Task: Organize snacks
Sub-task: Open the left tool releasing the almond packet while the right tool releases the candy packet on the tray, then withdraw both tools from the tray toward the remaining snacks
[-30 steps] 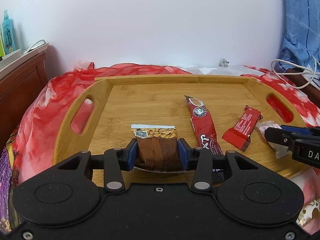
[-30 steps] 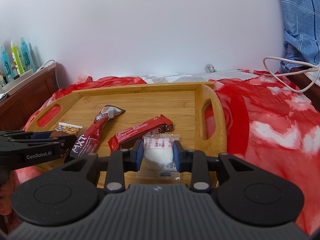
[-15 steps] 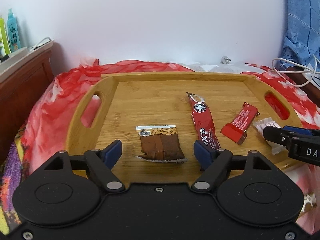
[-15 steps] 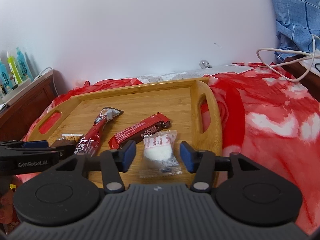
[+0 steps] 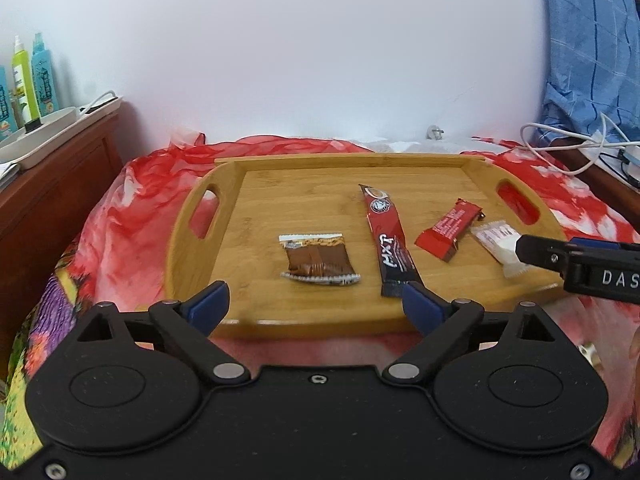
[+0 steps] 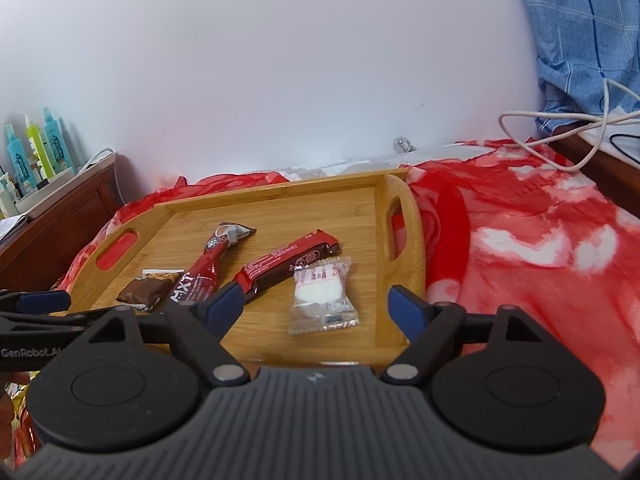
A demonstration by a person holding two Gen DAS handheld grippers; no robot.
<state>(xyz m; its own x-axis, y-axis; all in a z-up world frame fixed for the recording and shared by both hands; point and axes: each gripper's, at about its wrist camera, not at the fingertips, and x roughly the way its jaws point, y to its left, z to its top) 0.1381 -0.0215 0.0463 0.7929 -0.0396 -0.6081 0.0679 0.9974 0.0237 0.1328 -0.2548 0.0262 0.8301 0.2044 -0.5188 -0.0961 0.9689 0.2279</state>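
From the left wrist camera, the left gripper (image 5: 316, 302) sits low in the centre of the frame with its blue-padded fingers (image 5: 208, 307) spread wide and holding nothing. Beyond them a wooden tray (image 5: 304, 184) with cut-out handles lies on a red patterned cloth (image 5: 136, 200). On the tray, in mid-frame, a brown snack packet (image 5: 318, 260) with a nut picture along its top lies flat. Just to its right is a long red stick sachet (image 5: 390, 240), running from the tray's middle toward the near edge. Right of that lies a red chocolate bar (image 5: 450, 232), tilted, and then a white wrapped candy (image 5: 500, 246), partly covered by the right gripper's finger entering from the right edge. Green and blue bottles (image 5: 34, 72) stand at the upper left on a wooden cabinet (image 5: 52, 200).

From the right wrist camera, the right gripper (image 6: 316, 306) fills the lower frame, its fingers (image 6: 408, 308) parted and empty. The white wrapped candy (image 6: 322, 294) lies on the tray (image 6: 280, 200) between and just beyond the fingertips, touching neither. The chocolate bar (image 6: 288, 266) lies just left of it, then the stick sachet (image 6: 208, 268) and the brown packet (image 6: 146, 290). The left gripper's finger (image 6: 40, 302) shows at the left edge. A white cable (image 6: 560, 120) loops at the upper right.
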